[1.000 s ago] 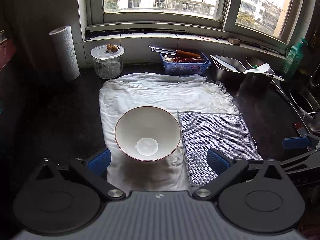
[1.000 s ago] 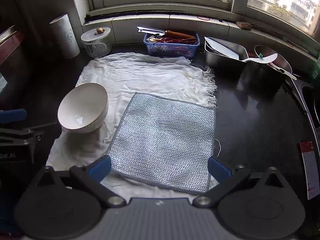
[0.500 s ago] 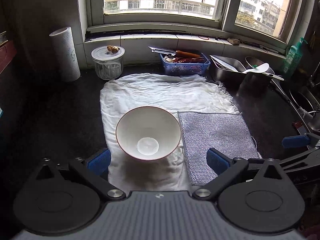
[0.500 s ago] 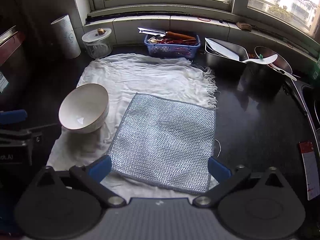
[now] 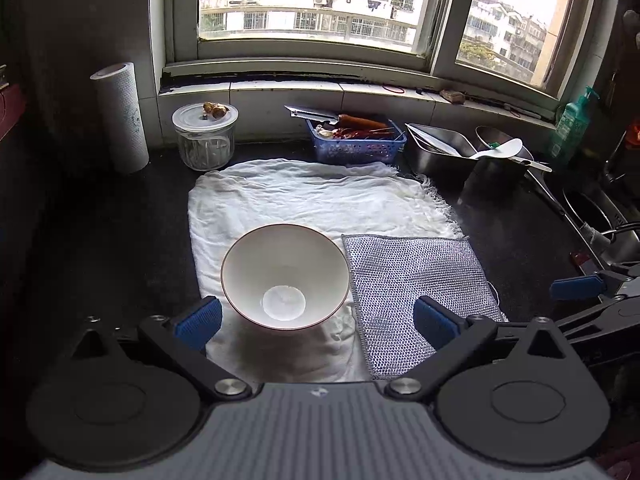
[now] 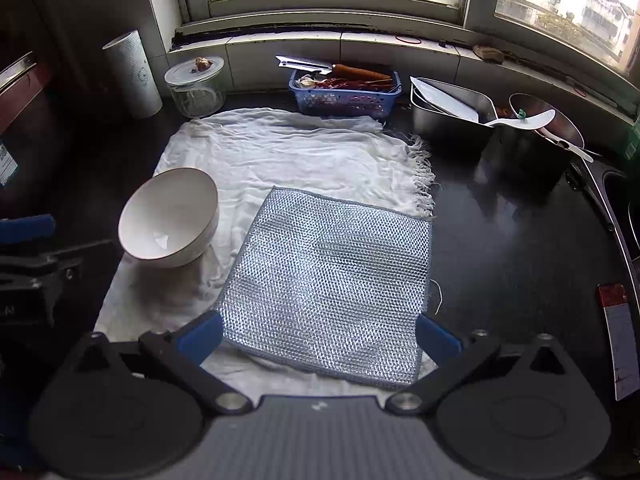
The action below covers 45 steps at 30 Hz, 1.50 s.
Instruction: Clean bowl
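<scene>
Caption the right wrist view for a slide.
Open right tool above silver mesh cloth; white bowl beside it.

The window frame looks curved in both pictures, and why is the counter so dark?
Left wrist view: fisheye bends the window frame; backlight leaves the black counter dim. Right wrist view: same bending; daylight glints on the silver mesh cloth.

A white bowl (image 5: 284, 276) with a thin reddish rim stands upright and empty on a spread white towel (image 5: 304, 200). Just to its right lies a flat, square silver mesh dishcloth (image 6: 328, 284), its near part overlapping the towel.
</scene>
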Each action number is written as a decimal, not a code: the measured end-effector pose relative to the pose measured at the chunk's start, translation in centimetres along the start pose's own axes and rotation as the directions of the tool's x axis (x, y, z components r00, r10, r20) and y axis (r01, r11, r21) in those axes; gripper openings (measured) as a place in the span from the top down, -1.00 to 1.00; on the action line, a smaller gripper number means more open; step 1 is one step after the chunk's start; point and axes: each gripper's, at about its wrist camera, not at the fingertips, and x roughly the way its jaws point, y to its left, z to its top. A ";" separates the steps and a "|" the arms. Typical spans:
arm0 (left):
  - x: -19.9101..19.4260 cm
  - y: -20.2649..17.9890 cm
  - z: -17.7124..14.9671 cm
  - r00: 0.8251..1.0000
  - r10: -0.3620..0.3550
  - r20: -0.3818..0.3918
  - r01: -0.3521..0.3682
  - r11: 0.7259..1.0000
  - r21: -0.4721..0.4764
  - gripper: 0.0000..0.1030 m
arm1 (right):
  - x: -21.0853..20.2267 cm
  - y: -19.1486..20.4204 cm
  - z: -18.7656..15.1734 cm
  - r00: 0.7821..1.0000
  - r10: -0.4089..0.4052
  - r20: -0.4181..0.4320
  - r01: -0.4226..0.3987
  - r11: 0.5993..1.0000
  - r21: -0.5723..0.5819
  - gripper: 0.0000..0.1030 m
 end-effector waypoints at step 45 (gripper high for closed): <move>4.1 2.6 0.6 0.999 0.042 -0.012 -0.043 0.998 -0.043 -0.88 | 2.6 -2.0 0.9 0.994 -0.008 0.111 0.019 0.996 -0.093 -0.99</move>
